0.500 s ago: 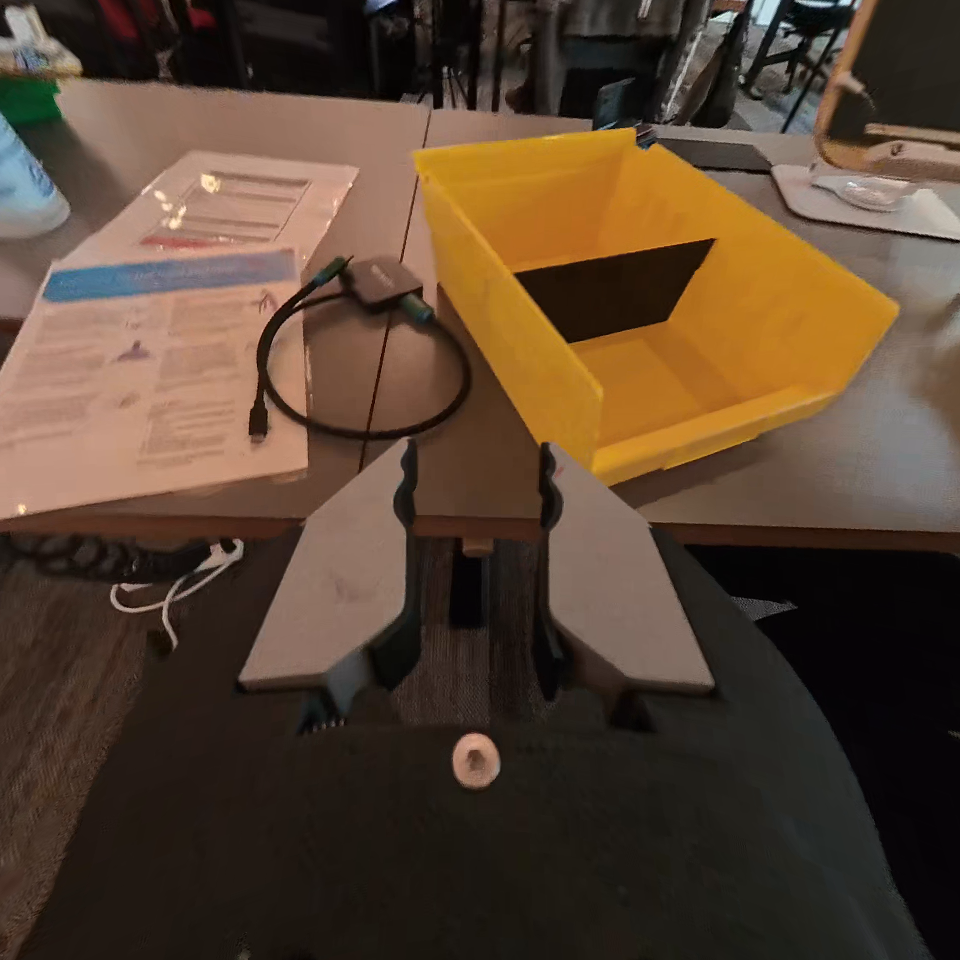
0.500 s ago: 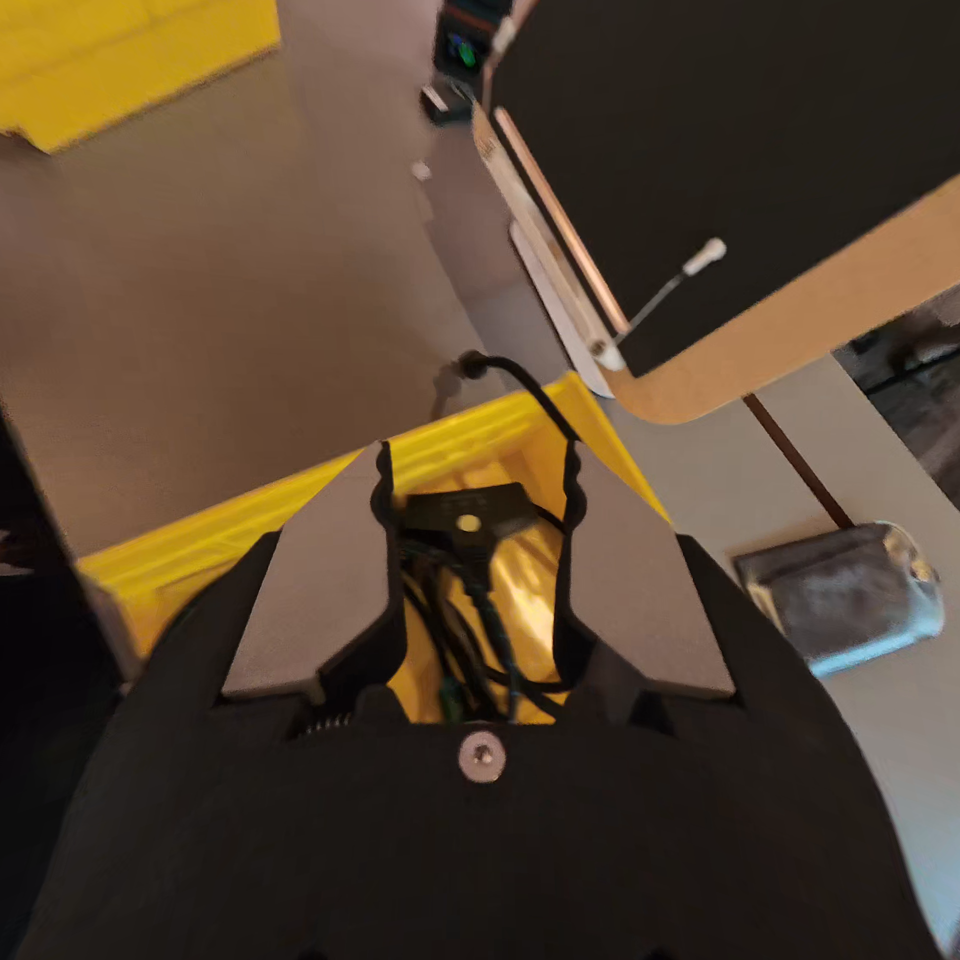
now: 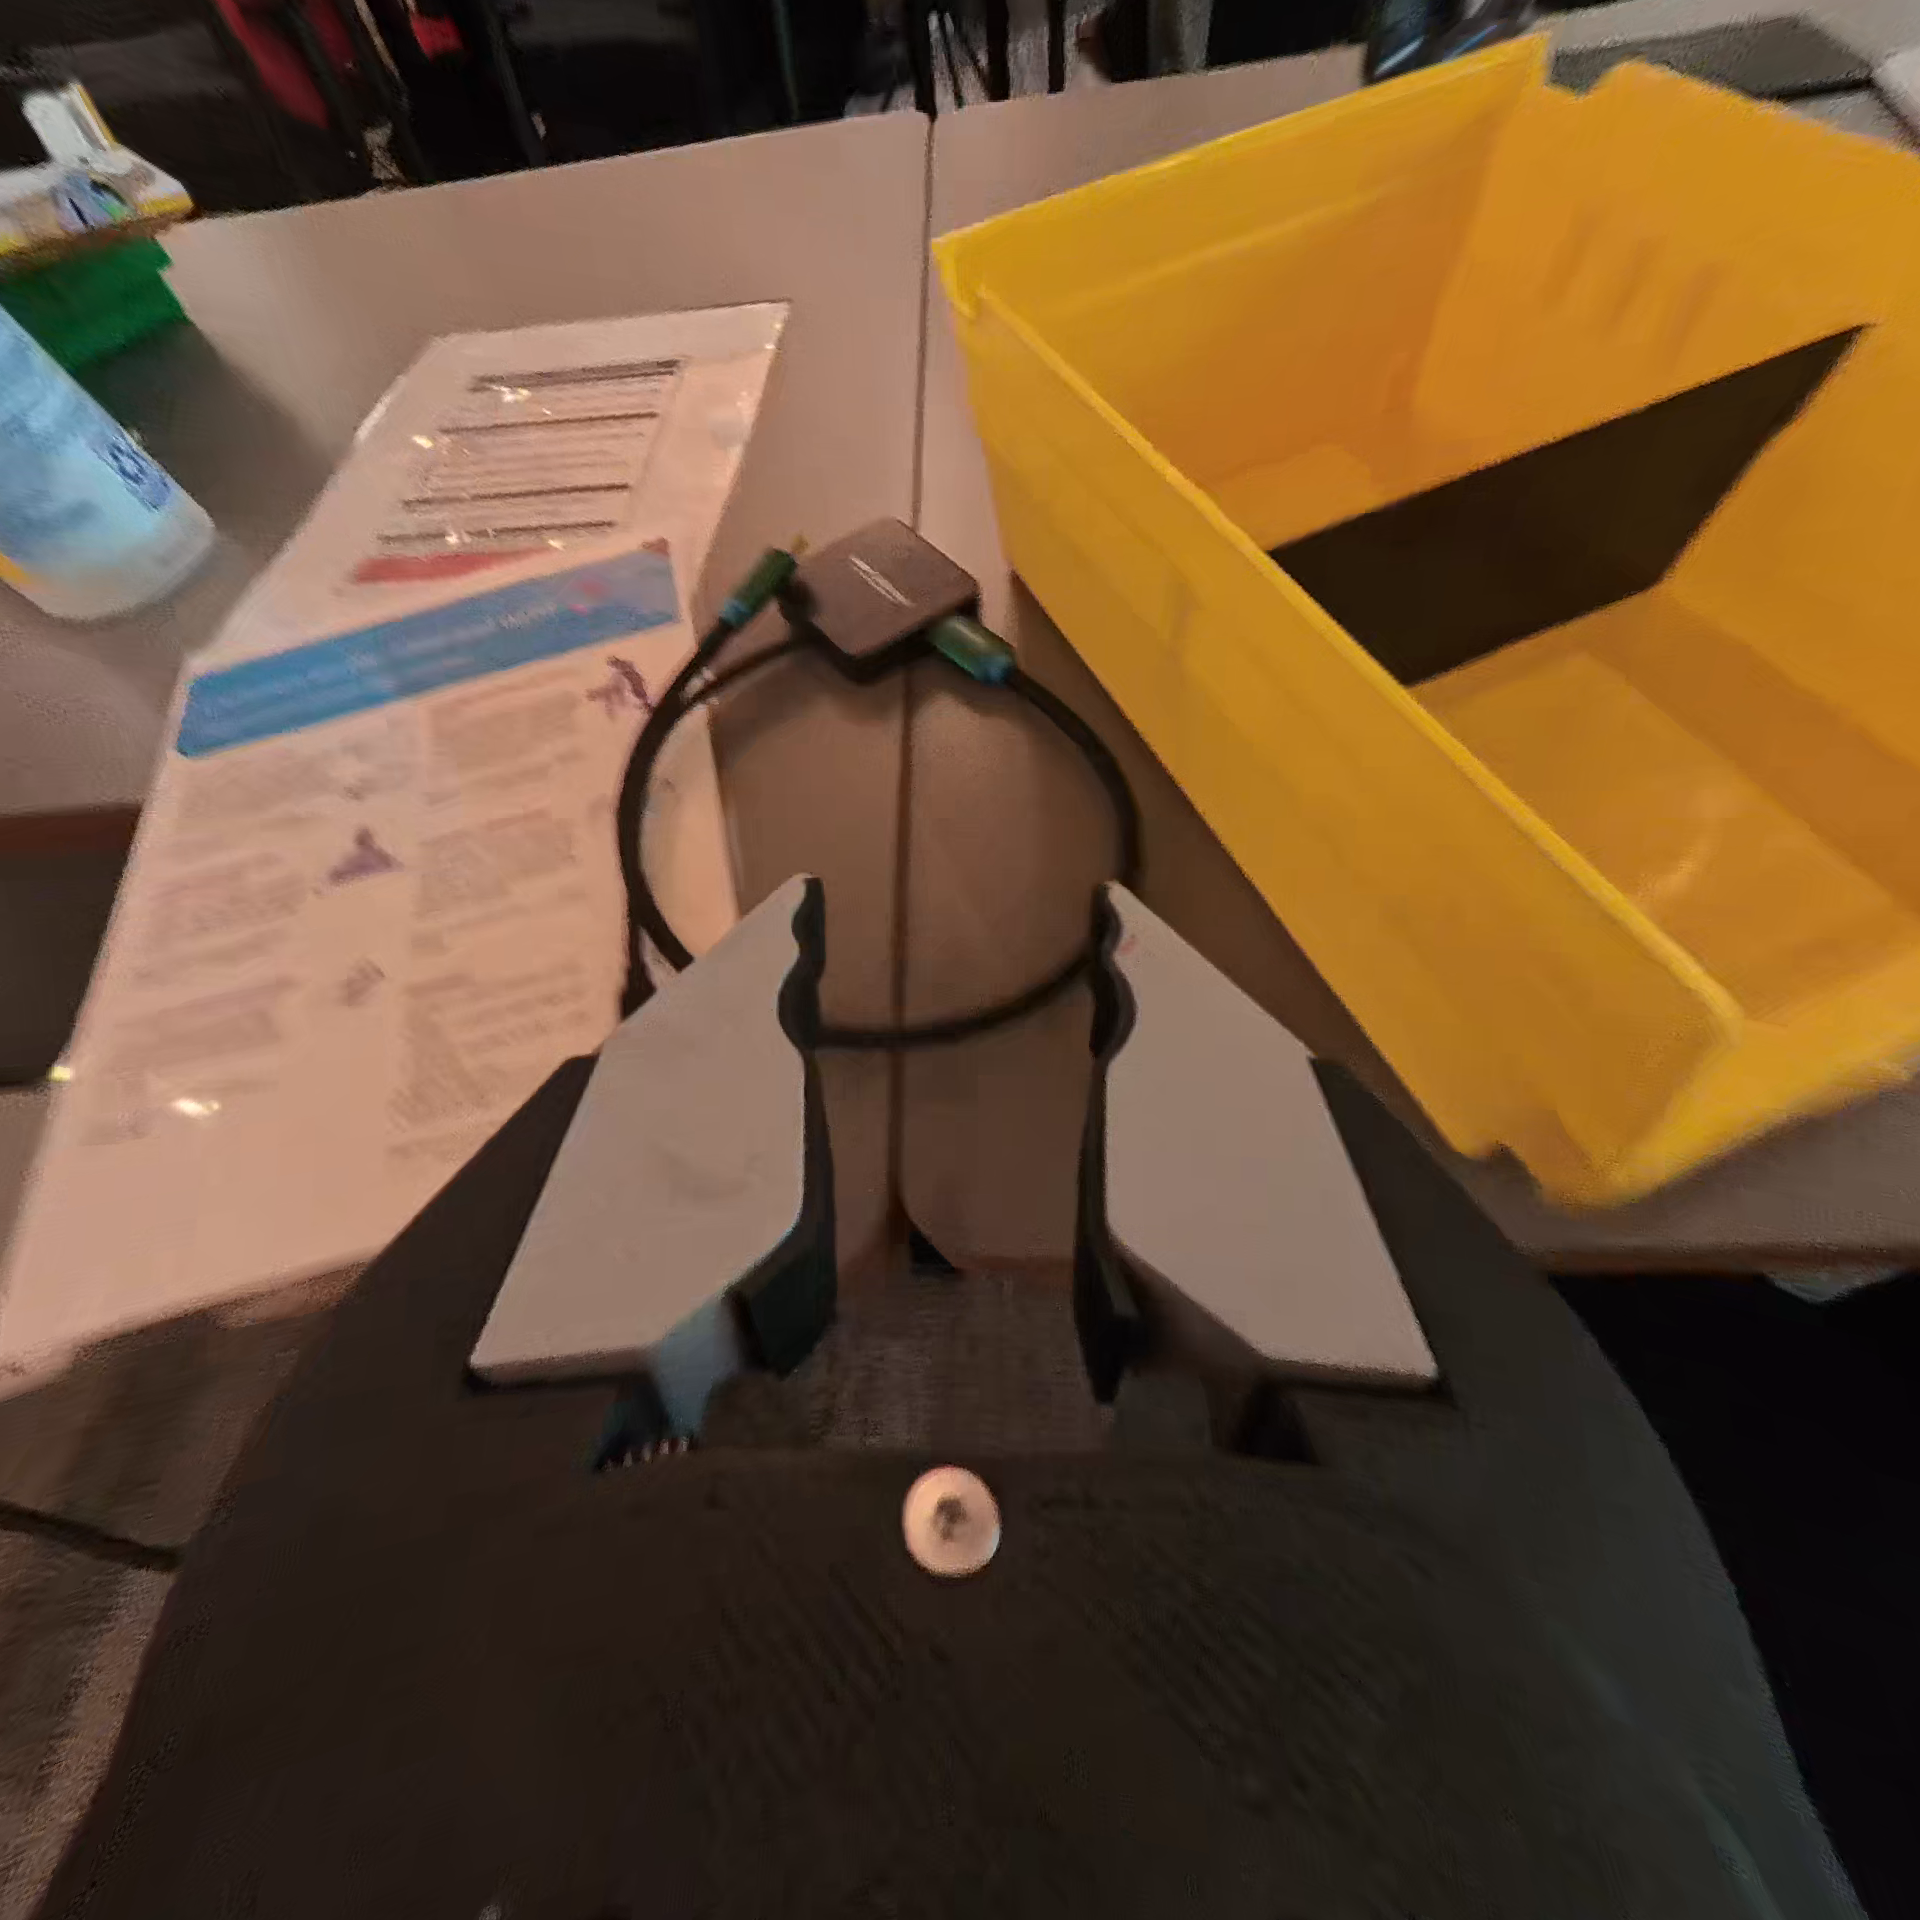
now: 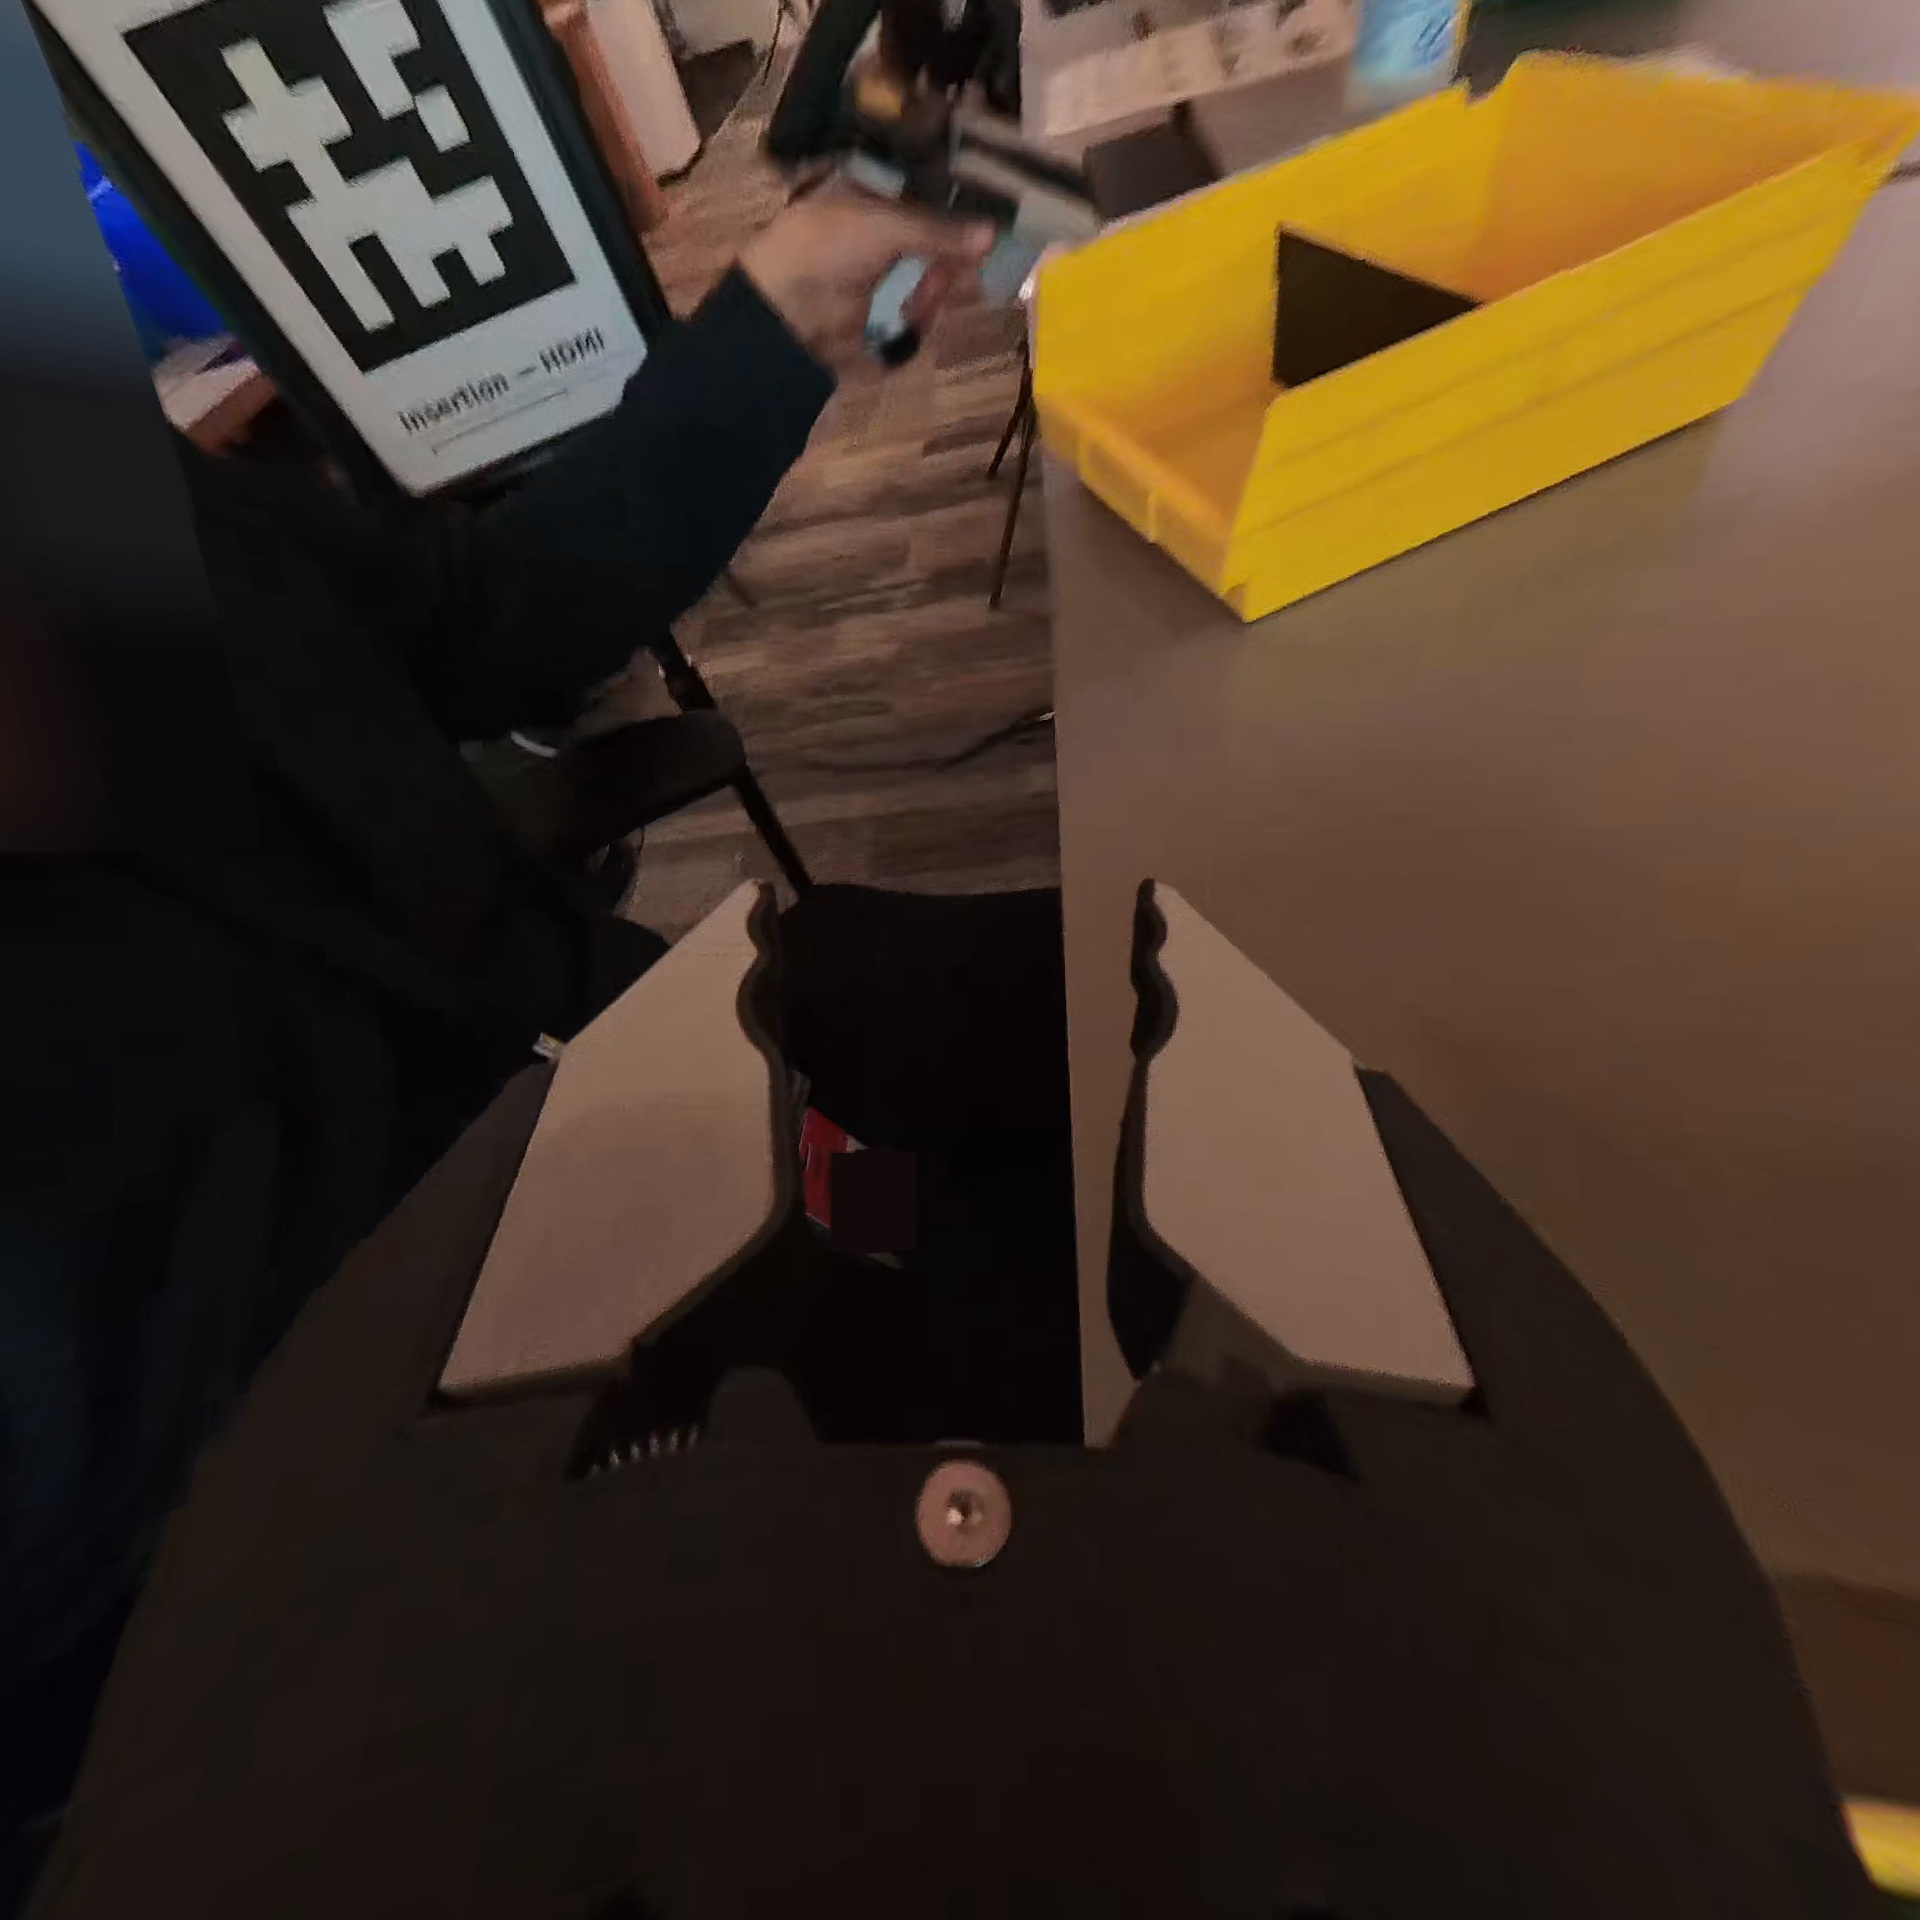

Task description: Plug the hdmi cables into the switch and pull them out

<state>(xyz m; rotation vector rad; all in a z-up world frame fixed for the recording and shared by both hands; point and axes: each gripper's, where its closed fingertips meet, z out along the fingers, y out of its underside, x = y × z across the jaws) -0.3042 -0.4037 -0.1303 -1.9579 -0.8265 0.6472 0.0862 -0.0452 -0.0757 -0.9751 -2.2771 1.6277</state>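
change since half a second ago: left gripper (image 3: 956, 914) has advanced over the table edge; the switch (image 3: 891, 601) and its looped cable (image 3: 1081, 727), formerly well ahead at 11 o'clock, now lie straight ahead at 12 o'clock, the near arc of the loop crossing between the fingertips. right gripper (image 4: 954, 914) has swung away from the bin of cables it was looking into; it now faces along the table edge (image 4: 1065, 935), with floor at its 9 o'clock side.

item 1, left gripper: jaws apart, released, holding nothing.

item 2, right gripper: jaws apart, released, empty; no cable came away with it.

item 3, switch: small dark square box on the table, just beside the yellow bin (image 3: 1351, 831), which sits at 2 o'clock in the left wrist view. green-collared plugs (image 3: 971, 649) show at two of its sides; whether seated fully cannot be told through the blur.

item 4, cable: one black loop running from the switch round to the printed sheets (image 3: 343, 831) at 9 o'clock.

item 5, yellow bin: black divider inside, otherwise nothing seen in it; also visible at 1 o'clock in the right wrist view (image 4: 1403, 416).

item 6, marker board (image 4: 384, 208) and a dark sleeve (image 4: 582, 520) at 10 o'clock, right wrist view.

assessment: left gripper appears to be closing in on the switch to steady it or take a plug; right gripper, empty, is not yet placed to help.
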